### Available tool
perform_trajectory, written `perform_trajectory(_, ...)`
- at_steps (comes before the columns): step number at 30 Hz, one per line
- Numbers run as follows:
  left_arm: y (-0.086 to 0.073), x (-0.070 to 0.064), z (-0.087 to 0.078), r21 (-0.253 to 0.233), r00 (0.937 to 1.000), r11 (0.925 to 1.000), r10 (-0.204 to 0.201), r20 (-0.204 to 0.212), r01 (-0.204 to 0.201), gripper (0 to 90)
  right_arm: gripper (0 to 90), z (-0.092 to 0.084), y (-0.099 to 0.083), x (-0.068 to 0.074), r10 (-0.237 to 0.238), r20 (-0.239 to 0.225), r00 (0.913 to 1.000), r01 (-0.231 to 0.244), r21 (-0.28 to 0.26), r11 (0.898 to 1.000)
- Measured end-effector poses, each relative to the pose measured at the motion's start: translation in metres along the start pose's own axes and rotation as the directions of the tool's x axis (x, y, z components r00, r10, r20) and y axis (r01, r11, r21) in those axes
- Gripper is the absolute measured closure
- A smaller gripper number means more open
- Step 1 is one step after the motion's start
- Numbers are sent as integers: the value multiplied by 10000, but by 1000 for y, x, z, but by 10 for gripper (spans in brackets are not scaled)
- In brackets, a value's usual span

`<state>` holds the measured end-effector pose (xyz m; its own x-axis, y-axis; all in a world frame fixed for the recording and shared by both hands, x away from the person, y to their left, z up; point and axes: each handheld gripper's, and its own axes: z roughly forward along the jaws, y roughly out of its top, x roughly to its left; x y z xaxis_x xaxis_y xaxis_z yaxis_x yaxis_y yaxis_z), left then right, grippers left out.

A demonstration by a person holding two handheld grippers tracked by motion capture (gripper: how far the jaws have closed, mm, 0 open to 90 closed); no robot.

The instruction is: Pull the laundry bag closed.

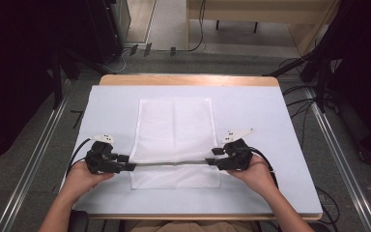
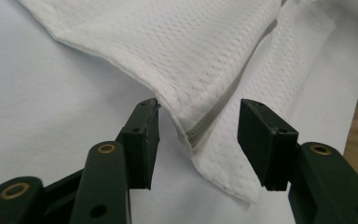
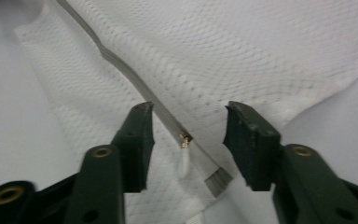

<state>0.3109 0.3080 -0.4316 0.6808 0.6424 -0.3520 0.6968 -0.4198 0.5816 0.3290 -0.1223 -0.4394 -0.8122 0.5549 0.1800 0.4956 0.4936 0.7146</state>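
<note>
With both sets of fingers parted and gripping nothing, the left gripper point(image 2: 198, 140) and right gripper point(image 3: 189, 140) should probably withdraw sideways, leaving the mesh bag point(image 1: 174, 125) flat.

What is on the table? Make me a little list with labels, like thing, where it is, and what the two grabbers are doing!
thing: white mesh bag with a grey zipper
where: flat on the pale table cover, near the middle
zipper: runs across the bag near the person's side
zipper pull: small metal tab at the right end
left gripper: open, at the bag's left edge, cloth between the jaws
right gripper: open, at the bag's right edge, zipper end between the jaws
hands: one hand holds each gripper
</note>
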Motion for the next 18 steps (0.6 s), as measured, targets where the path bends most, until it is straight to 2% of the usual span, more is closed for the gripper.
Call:
perform_trajectory(2,0,0,-2,-312,9997,9995,-18,-253,10,441,426,-2,-1,-4,-28,179,9998,31,-181,9998)
perform_trajectory(6,0,5,-8,-791,9978,9968,-185,-635,135,398,368,-8,-3,-12,312,450,9985,-291,-471,9985)
perform_trajectory(9,-1,8,-11,-946,9951,9951,-387,-913,301,387,344,-11,-5,-18,430,643,9970,-393,-575,9976)
perform_trajectory(12,-2,11,-14,-1100,9922,9934,-445,-1165,316,379,314,-13,-8,-22,397,1098,9932,-304,-847,9959)
perform_trajectory(16,-4,14,-17,-1299,9889,9910,-514,-1394,332,370,302,-17,-11,-29,648,1249,9900,-525,-995,9937)
perform_trajectory(18,-5,16,-19,-1406,9846,9890,-689,-1608,462,368,297,-19,-13,-33,713,1334,9885,-574,-1052,9928)
